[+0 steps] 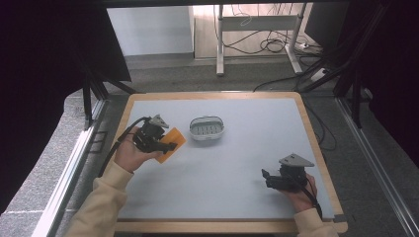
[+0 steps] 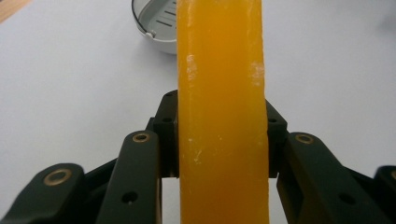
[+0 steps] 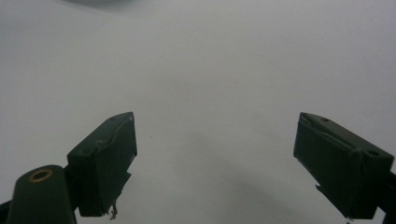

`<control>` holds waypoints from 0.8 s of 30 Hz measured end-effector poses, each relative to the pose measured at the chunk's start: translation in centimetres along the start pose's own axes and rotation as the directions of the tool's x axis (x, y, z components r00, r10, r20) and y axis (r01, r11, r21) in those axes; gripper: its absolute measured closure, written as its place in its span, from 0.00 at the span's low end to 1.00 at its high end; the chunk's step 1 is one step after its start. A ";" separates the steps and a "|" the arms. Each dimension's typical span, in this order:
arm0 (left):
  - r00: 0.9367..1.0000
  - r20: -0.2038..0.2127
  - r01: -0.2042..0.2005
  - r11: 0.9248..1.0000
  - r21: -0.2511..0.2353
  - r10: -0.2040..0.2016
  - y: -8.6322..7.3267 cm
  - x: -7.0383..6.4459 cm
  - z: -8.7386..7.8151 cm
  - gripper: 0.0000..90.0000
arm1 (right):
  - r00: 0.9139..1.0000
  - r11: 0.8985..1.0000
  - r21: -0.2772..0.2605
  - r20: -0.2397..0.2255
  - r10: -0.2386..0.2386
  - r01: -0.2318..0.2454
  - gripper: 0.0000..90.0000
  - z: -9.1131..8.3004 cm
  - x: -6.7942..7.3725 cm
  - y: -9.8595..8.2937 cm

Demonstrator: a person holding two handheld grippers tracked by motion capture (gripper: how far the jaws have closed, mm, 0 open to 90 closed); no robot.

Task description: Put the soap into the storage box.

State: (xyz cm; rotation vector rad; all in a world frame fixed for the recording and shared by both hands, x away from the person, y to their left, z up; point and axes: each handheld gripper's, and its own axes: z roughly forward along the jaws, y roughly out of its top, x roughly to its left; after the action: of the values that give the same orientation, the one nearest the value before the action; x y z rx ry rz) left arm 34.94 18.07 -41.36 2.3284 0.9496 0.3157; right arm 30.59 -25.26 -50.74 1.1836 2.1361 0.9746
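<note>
The table (image 1: 296,148) was a pale grey sheet with a wooden rim, mostly bare, so there was plenty of room to move on every side of both claws. The soap dish (image 1: 207,129), a small grey oval with slots in its base, sat just ahead and to the right of the left gripper (image 1: 168,146), near but not touching. The right gripper (image 1: 265,174) hung well apart from all of it, low at the near right, jaws wide apart with nothing between them and bare surface in front.

The left gripper's jaws were clamped across the narrow faces of the orange soap bar (image 2: 219,116), which stood on edge between them and ran forward past the tips toward the dish. The bar looked stiff, light, waxy and likely slippery, with faint scuffs on its surface; a hard squeeze could dent it. The grip sat near the rear half, which seemed a fair hold; more central would tip less. Whether the bar touched the table couldn't be told. The dish rim was the only edge nearby to clear, low and rounded.
</note>
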 end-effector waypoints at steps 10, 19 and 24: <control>1.000 -0.014 -0.013 1.000 0.010 0.013 0.9 0.2 0.5 0.69 | 1.000 1.000 0.005 0.002 -0.001 0.001 0.15 0.0 0.0 0.0; 1.000 -0.015 -0.017 1.000 0.018 0.017 1.4 0.5 0.8 0.69 | 1.000 1.000 0.010 0.001 -0.003 0.002 0.15 0.0 -0.1 0.0; 1.000 -0.012 -0.019 1.000 0.019 0.019 1.8 0.6 1.1 0.69 | 1.000 1.000 0.010 0.003 -0.003 0.003 0.15 0.0 -0.1 -0.1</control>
State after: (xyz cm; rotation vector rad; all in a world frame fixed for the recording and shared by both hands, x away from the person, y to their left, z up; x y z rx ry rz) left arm 36.78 16.98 -41.15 2.3565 0.9404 0.3299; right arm 30.64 -25.35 -50.81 1.1860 2.1418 0.9613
